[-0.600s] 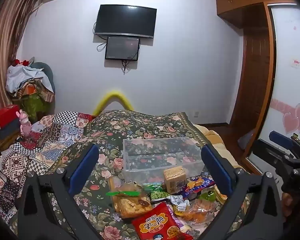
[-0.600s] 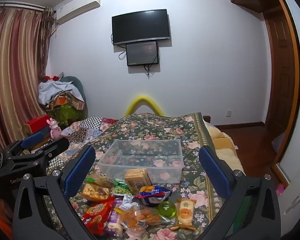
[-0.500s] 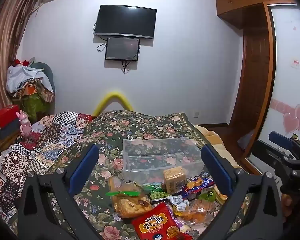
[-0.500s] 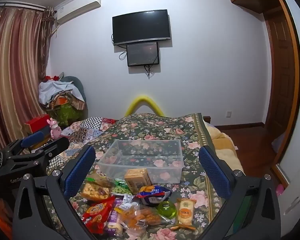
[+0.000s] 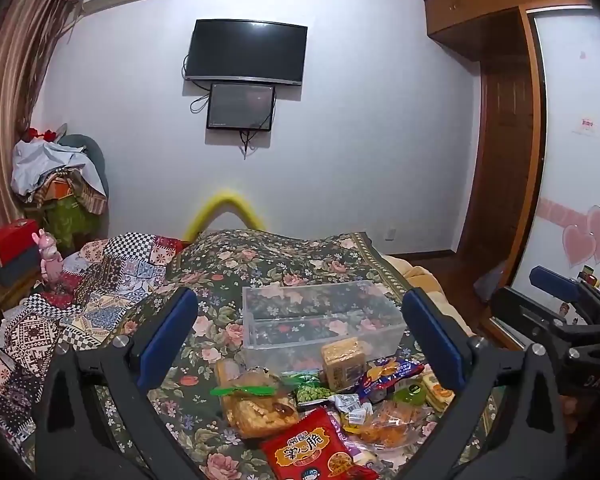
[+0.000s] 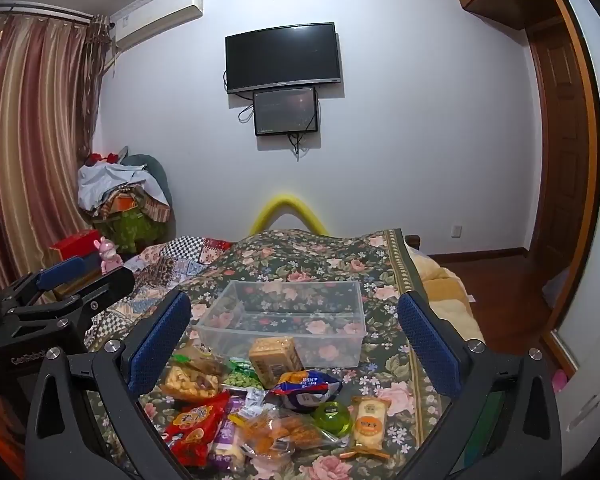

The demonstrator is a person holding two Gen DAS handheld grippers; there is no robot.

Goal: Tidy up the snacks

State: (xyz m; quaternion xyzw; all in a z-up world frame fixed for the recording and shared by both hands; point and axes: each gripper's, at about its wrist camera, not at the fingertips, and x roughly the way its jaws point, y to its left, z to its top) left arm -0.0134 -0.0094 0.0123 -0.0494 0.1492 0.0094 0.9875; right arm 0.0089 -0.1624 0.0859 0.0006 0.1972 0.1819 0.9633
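Note:
An empty clear plastic bin [image 5: 320,322] [image 6: 284,320] stands on the floral bedspread. In front of it lies a heap of snacks: a tan cracker pack [image 5: 343,362] [image 6: 275,360], a red bag [image 5: 312,450] [image 6: 194,426], a blue bag [image 6: 306,390], a green jelly cup [image 6: 332,414], a green pea packet [image 5: 314,392]. My left gripper [image 5: 300,344] is open and empty, held above the heap. My right gripper [image 6: 294,344] is open and empty, also above the heap. Each gripper shows at the edge of the other's view.
A patchwork quilt [image 5: 100,280] lies left of the bedspread. A pink toy [image 6: 109,254] and a red box [image 6: 74,242] sit at the left. A clothes pile [image 6: 120,196] stands by the wall. The bed edge and wooden floor [image 6: 500,300] are on the right.

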